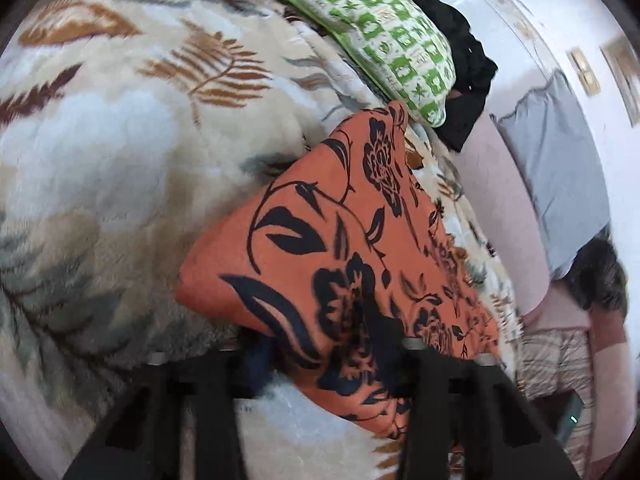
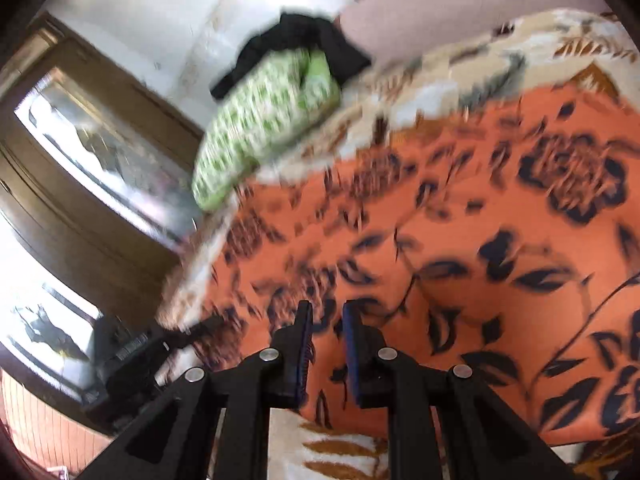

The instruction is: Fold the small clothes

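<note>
An orange cloth with black flowers [image 1: 332, 248] lies folded on the leaf-patterned blanket [image 1: 120, 140]. Its near edge drapes over the tips of my left gripper [image 1: 332, 360] and fills the gap between the two black fingers, which are shut on it. In the right wrist view the same orange cloth [image 2: 460, 240] spreads wide and blurred in front of the camera. My right gripper [image 2: 326, 320] is at its near edge, with the blue pads close together and a thin layer of the cloth pinched between them.
A green and white patterned pillow [image 1: 372, 36] and a black garment [image 1: 460, 60] lie at the far end of the blanket. A grey pillow [image 1: 556, 184] leans on the pink backrest [image 1: 492, 200]. Wooden glazed doors [image 2: 100, 160] stand to the left in the right wrist view.
</note>
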